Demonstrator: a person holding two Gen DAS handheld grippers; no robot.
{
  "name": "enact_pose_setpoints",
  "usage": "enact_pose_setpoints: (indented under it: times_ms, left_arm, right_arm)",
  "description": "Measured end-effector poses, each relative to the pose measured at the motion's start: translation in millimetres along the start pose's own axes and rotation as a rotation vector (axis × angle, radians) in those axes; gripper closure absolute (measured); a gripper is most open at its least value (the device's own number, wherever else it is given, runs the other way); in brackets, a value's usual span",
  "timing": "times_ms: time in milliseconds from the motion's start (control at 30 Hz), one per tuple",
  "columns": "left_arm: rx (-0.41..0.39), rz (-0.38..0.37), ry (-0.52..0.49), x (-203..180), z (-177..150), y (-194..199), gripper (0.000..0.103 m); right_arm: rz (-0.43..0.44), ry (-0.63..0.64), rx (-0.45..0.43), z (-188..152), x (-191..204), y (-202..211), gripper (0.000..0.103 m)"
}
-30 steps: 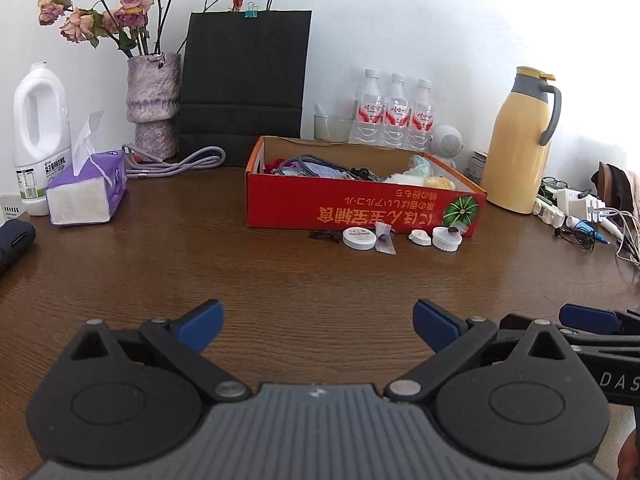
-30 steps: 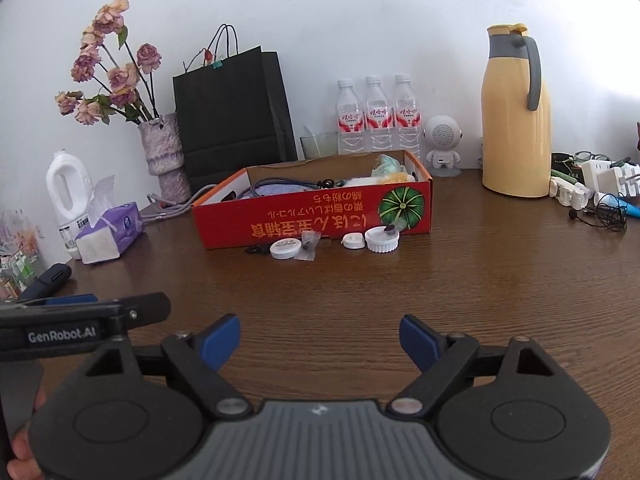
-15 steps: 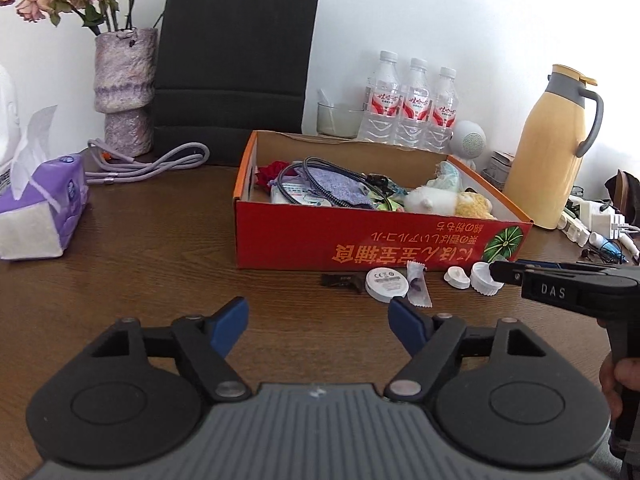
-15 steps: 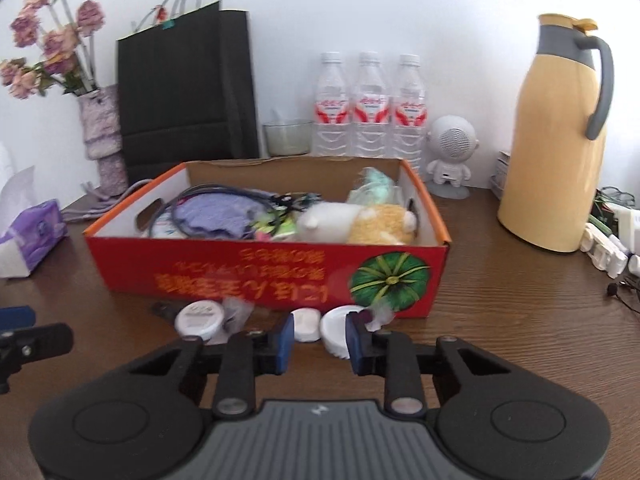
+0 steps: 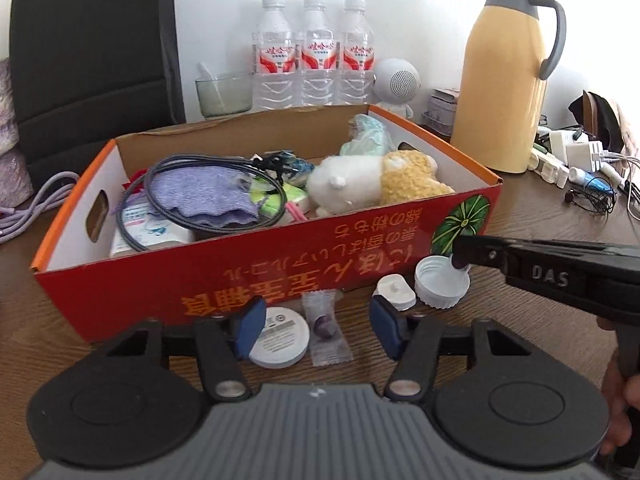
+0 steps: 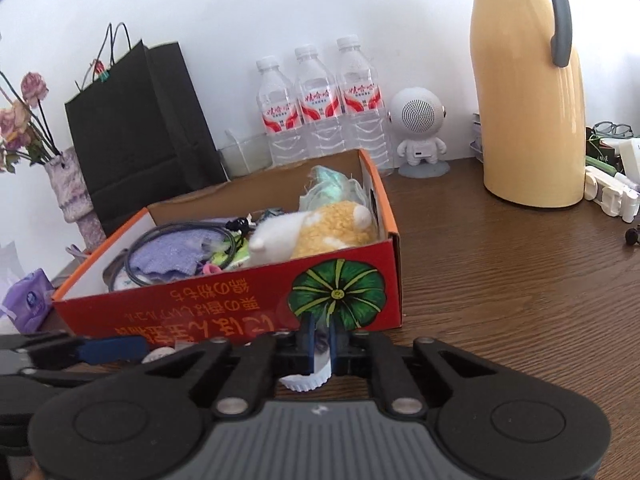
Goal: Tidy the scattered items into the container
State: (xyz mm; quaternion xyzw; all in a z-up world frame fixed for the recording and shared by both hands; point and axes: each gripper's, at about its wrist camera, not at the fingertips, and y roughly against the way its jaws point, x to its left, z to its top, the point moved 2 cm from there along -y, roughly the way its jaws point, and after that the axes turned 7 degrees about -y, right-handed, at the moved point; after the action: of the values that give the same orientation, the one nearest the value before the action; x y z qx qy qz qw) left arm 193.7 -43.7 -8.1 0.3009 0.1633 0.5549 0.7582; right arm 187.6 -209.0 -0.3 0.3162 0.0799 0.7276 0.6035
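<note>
- Pinching the rim of the white ribbed cap (image 6: 308,376), the right gripper (image 6: 320,344) has its blue pads drawn tight together on that rim; the cap sits on the table (image 6: 500,288) right against the near wall of the red box (image 6: 224,312).
- Seen from the left wrist, the right gripper's tip (image 5: 460,256) dips into the cap's open mouth (image 5: 440,284) from the right, with something small and dark at the tip that I cannot identify.
- Closing but clamped on nothing, the left gripper (image 5: 316,326) has the wrapped candy (image 5: 326,330) lying on the wood between its pads and the flat white disc (image 5: 280,336) just ahead of the left pad (image 5: 250,326).
- A small white plug-like piece (image 5: 394,292) lies just ahead of the left gripper's right pad, touching or nearly touching the cap.
- Straight ahead of both grippers, the box's near wall stands as a low barrier; beyond its top edge lie a plush toy (image 5: 380,180), a purple cloth (image 5: 204,192) and a looped cable (image 5: 160,168).
- To the right of the right gripper, past the box's corner, the table is bare wood up to the yellow jug (image 6: 528,120).
- Behind the box stand three water bottles (image 5: 316,52), a white speaker figure (image 6: 420,128) and a black paper bag (image 5: 88,52).
</note>
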Motion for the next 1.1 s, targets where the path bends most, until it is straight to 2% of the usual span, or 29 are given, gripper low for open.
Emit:
enact_pose_setpoints:
  times_ms: [133, 167, 200, 300, 400, 533, 633, 733, 933, 1100]
  left_arm:
    - [-0.003, 0.032, 0.000, -7, 3, -10, 0.059]
    - [-0.002, 0.027, -0.002, -8, 4, -10, 0.076]
    - [0.003, 0.022, -0.010, -11, 4, -12, 0.087]
    - [-0.005, 0.027, -0.038, -18, 2, -12, 0.089]
    - [-0.059, 0.042, -0.039, -21, 3, 5, 0.090]
    - [-0.092, 0.040, 0.069, -12, -3, 36, 0.091]
    - [-0.123, 0.063, 0.131, -8, -11, 63, 0.091]
    - [-0.184, 0.094, 0.168, -8, -22, 98, 0.091]
    - [-0.234, 0.127, 0.223, -4, -50, 160, 0.091]
    - [-0.312, 0.158, 0.240, -9, -74, 210, 0.092]
  right_arm:
    - [0.055, -0.014, -0.088, 4, -8, 30, 0.097]
    - [0.060, -0.018, -0.098, 5, -12, 34, 0.097]
    - [0.065, -0.025, -0.099, 5, -16, 36, 0.097]
    - [0.073, -0.085, -0.086, 7, -29, 36, 0.097]
    - [0.068, -0.084, -0.082, 6, -32, 37, 0.097]
    - [0.072, -0.062, -0.075, -1, -23, 43, 0.097]
    - [0.068, 0.001, -0.078, -12, -5, 56, 0.097]
    - [0.088, 0.049, -0.087, -24, 17, 78, 0.097]
    - [0.147, 0.092, -0.119, -45, 51, 134, 0.097]
    - [0.142, 0.136, -0.150, -67, 70, 180, 0.097]
